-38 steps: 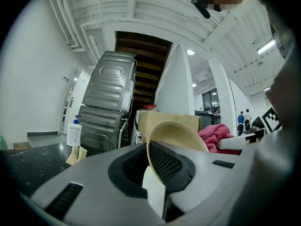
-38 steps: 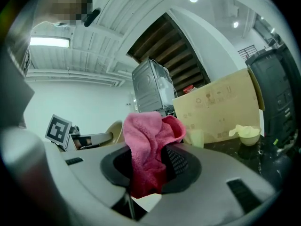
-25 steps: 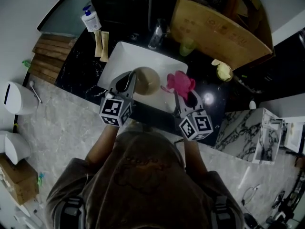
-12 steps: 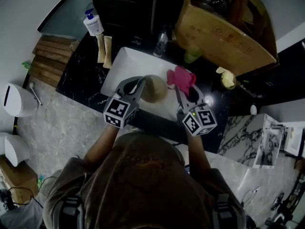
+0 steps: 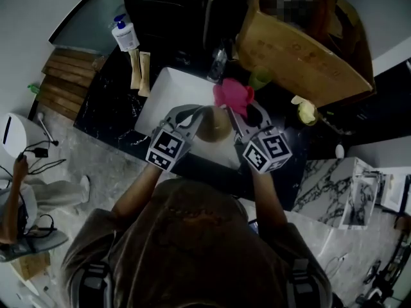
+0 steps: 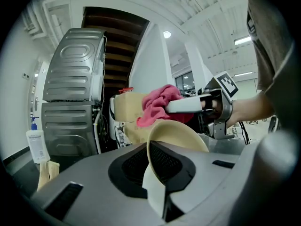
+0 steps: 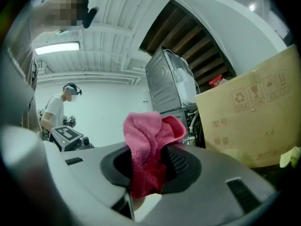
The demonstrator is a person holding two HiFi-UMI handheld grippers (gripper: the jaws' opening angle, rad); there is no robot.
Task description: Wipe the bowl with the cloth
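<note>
A tan bowl (image 5: pixel 212 126) hangs over the white sink (image 5: pixel 160 92), tilted on edge. My left gripper (image 5: pixel 200 115) is shut on its rim; in the left gripper view the bowl (image 6: pixel 175 136) stands upright between the jaws of that gripper (image 6: pixel 157 175). My right gripper (image 5: pixel 237 107) is shut on a pink cloth (image 5: pixel 231 94), which it holds just above the bowl's far rim. The cloth (image 7: pixel 148 147) bunches up out of the jaws of the right gripper (image 7: pixel 149 175). From the left gripper view the cloth (image 6: pixel 157 104) sits right behind the bowl's top edge.
A large cardboard box (image 5: pixel 300 45) stands at the back right of the dark counter. A soap bottle (image 5: pixel 124 33) is at the back left, with the faucet (image 5: pixel 218 55) and a green cup (image 5: pixel 259 77) behind the sink. A seated person (image 5: pixel 29 201) is on the floor at left.
The right gripper has carried the pink cloth left and farther back, from beside the bowl to above its rim. The left gripper and bowl shifted slightly right. A person appeared at the left.
</note>
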